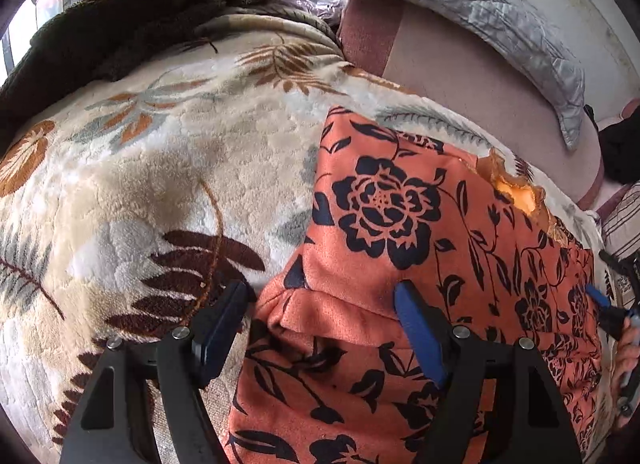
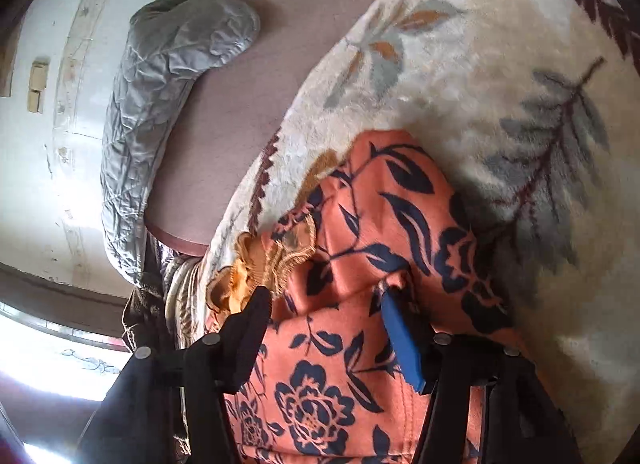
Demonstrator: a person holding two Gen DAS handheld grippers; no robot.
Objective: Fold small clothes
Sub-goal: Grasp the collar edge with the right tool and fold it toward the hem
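orange floral garment (image 1: 420, 223) spread flat on leaf-print fleece blanket (image 1: 160, 167); left gripper (image 1: 324, 296) above its near hem, jaws spread, pinching nothing; right gripper (image 2: 324, 304) over the cloth beside the yellow collar (image 2: 256, 264), jaws apart, empty

An orange garment (image 1: 400, 223) printed with dark navy flowers and leaves is seen lying partly folded on a fluffy cream leaf-print blanket (image 1: 160, 167), with a frilly yellow-orange trim (image 2: 256, 264) bunched at one edge.
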